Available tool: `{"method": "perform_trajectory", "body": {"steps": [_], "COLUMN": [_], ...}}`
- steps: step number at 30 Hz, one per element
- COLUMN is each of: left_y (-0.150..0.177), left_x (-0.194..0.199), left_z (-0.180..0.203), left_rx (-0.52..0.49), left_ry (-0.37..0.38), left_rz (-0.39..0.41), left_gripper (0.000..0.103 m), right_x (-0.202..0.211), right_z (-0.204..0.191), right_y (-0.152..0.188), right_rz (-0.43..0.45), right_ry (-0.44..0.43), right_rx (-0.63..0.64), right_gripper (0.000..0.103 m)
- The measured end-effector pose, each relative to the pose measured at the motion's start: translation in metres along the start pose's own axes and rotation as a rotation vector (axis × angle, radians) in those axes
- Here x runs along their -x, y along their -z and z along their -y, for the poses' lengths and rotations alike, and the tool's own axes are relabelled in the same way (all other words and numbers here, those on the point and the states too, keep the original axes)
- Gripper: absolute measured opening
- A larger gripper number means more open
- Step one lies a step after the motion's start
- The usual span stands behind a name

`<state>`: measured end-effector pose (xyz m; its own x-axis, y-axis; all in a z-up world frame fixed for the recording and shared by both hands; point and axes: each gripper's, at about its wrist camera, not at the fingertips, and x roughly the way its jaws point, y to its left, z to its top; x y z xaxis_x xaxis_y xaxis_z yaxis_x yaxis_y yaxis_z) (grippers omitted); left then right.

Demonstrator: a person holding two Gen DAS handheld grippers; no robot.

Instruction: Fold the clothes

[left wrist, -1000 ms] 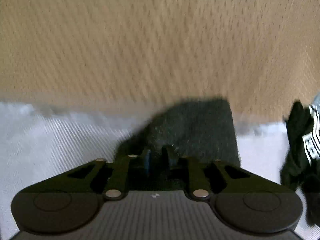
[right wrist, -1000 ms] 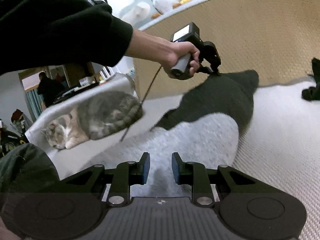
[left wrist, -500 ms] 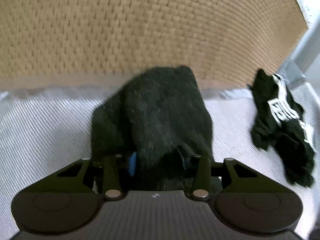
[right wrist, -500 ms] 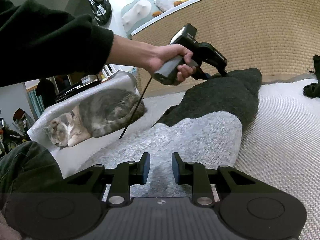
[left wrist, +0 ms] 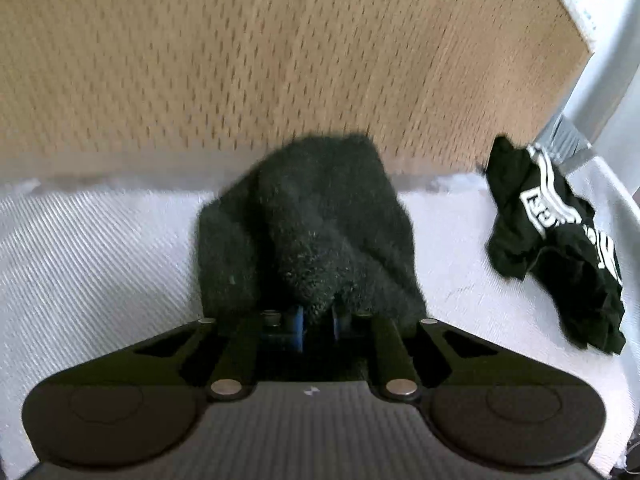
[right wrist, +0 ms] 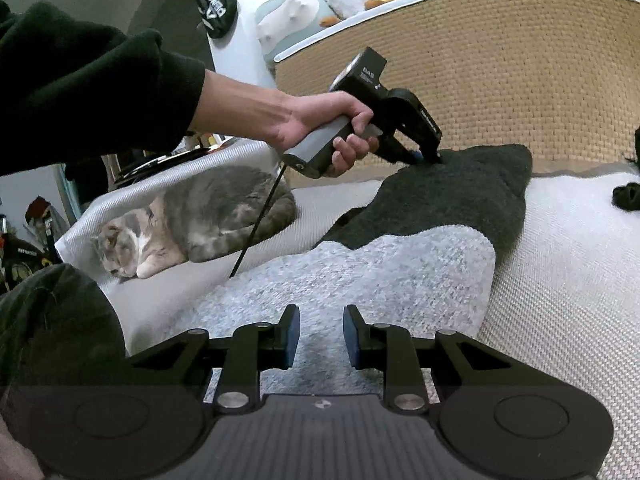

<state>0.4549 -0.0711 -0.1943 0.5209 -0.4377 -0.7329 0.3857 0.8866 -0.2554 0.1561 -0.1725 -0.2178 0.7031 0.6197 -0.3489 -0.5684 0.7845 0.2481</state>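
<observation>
left wrist view: the left hand-held gripper (left wrist: 318, 316) points down at a dark fuzzy sweater (left wrist: 308, 232) that lies on a pale woven mat (left wrist: 92, 248). a bunched fold of the sweater sits between the blue pads (left wrist: 299, 322), and the jaws have just been closing onto it, so they are pinched on the cloth. the far end of the sweater reaches the foot of a tan woven wall (left wrist: 280, 60). to the right, well apart from the sweater, a crumpled black garment with white stripes (left wrist: 560, 248) lies on the mat. this view is a little blurred.

right wrist view: the right hand-held gripper (right wrist: 318, 334) hangs low over a light grey fuzzy cloth (right wrist: 360, 276), its jaws parted with nothing between them. the dark sweater (right wrist: 448, 200) lies just beyond, touching the grey cloth's far edge. a person's left hand (right wrist: 320, 128), in a dark sleeve (right wrist: 92, 92), holds the left hand-held gripper (right wrist: 430, 156) with its tip sunk into the sweater's upper edge. a grey and white cat (right wrist: 200, 216) lies curled on the mat to the left.
</observation>
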Motion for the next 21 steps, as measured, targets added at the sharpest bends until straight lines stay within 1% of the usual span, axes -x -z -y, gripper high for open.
{"method": "perform_trajectory", "body": {"steps": [2, 5, 6, 7, 9, 10, 11, 12, 14, 16, 17, 20, 21], "left_y": [-0.004, -0.004, -0.003, 0.000, 0.006, 0.009, 0.011, 0.013, 0.017, 0.020, 0.024, 0.035, 0.040], "left_x": [0.007, 0.008, 0.007, 0.005, 0.002, 0.000, 0.001, 0.002, 0.004, 0.008, 0.008, 0.009, 0.012], "left_z": [-0.003, -0.011, -0.015, -0.016, -0.016, -0.014, -0.012, -0.010, -0.005, -0.005, -0.005, -0.006, -0.006], "left_rx": [-0.004, 0.016, 0.033, 0.041, 0.048, 0.046, 0.030, 0.013, -0.021, -0.033, -0.040, -0.062, -0.082], "left_ry": [-0.032, -0.112, -0.110, -0.093, -0.049, -0.022, -0.019, -0.019, -0.017, -0.017, -0.015, -0.010, -0.018], "left_rz": [0.006, -0.008, -0.014, -0.022, -0.046, -0.062, -0.063, -0.063, -0.063, -0.070, -0.096, -0.178, -0.180], "left_gripper": [0.014, 0.013, 0.014, 0.014, 0.018, 0.021, 0.028, 0.040, 0.050, 0.051, 0.051, 0.061, 0.059], "right_x": [0.002, 0.003, 0.004, 0.004, 0.005, 0.006, 0.005, 0.005, 0.004, 0.004, 0.004, 0.003, 0.003], "right_z": [-0.001, -0.001, -0.002, -0.002, -0.002, -0.001, -0.001, -0.001, -0.001, -0.002, -0.003, -0.005, -0.006], "right_y": [-0.001, -0.003, -0.004, -0.004, -0.004, -0.004, -0.003, -0.003, -0.002, -0.002, -0.002, -0.001, -0.001], "right_rz": [0.007, 0.017, 0.017, 0.018, 0.018, 0.018, 0.017, 0.015, 0.013, 0.010, 0.008, 0.003, 0.000], "right_ry": [0.000, 0.002, 0.004, 0.006, 0.010, 0.011, 0.013, 0.015, 0.015, 0.014, 0.014, 0.014, 0.014], "right_rx": [0.001, -0.002, 0.001, 0.003, 0.002, 0.001, 0.000, -0.002, 0.001, 0.007, 0.012, 0.019, 0.020], "right_gripper": [0.028, 0.028, 0.028, 0.028, 0.028, 0.028, 0.028, 0.028, 0.028, 0.028, 0.028, 0.028, 0.028]}}
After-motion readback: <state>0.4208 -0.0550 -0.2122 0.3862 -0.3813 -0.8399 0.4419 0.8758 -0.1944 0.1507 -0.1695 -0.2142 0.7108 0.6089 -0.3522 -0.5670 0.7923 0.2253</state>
